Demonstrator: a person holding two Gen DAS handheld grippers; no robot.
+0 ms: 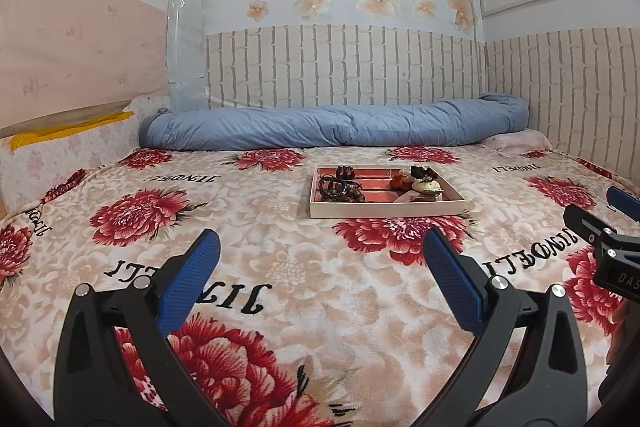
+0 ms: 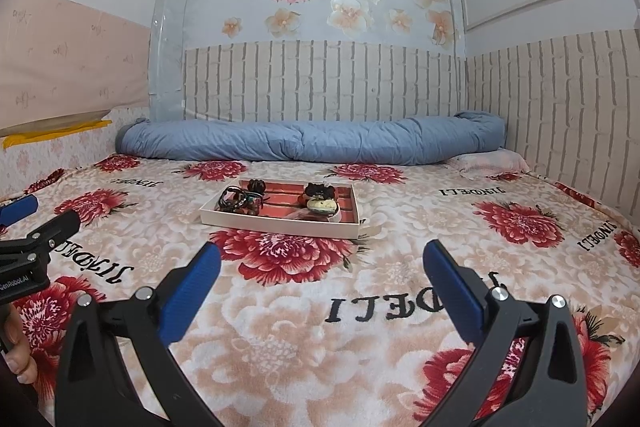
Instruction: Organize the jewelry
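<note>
Jewelry [image 1: 416, 183] sat in a shallow white tray [image 1: 384, 209] mid-bed, on the floral blanket [image 1: 280, 227], approx. centred ahead of you. Pieces looked small, light, prob. tangly cords and beads; best pinched singly by a bead or clasp, gently. Your left tongs [image 1: 320, 247] and right tongs [image 2: 320, 255] both hung wide open, empty, low over the blanket, well short of the tray, pointed fwd.
</note>
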